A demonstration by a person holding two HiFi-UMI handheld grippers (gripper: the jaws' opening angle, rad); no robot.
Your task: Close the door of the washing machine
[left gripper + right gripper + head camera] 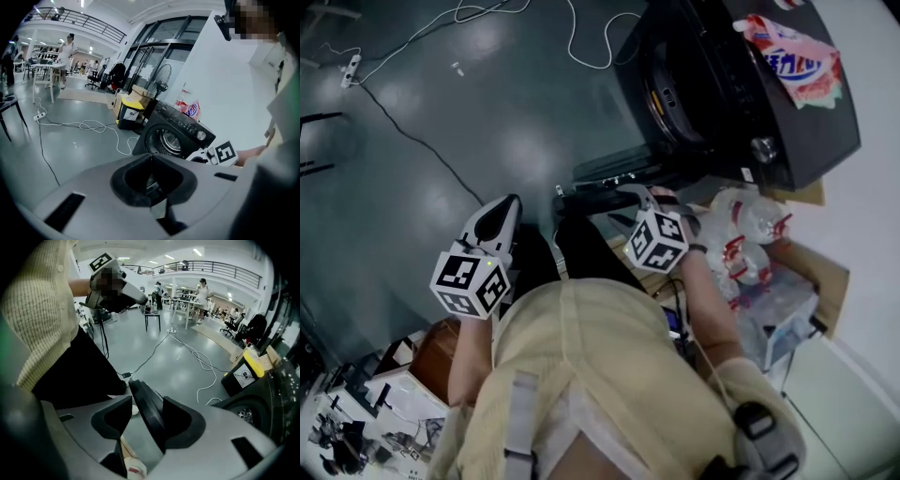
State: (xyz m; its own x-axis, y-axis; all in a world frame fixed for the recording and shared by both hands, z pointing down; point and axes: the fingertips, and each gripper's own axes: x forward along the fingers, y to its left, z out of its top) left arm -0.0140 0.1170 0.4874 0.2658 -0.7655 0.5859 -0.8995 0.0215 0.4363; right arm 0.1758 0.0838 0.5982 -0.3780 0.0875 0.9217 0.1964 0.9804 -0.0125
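Door (152, 420) open, rim clamped in right claw (146, 400).

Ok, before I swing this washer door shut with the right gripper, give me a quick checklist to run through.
1. Right gripper clamped on the door edge: ok.
2. Left gripper shut, empty and held away from the door: ok.
3. Drum opening free of anything hanging out: cannot tell, its lower rim is hidden.
4. White cable off the door's path: ok, it lies out on the floor.
5. Detergent bag resting on the machine top: ok.
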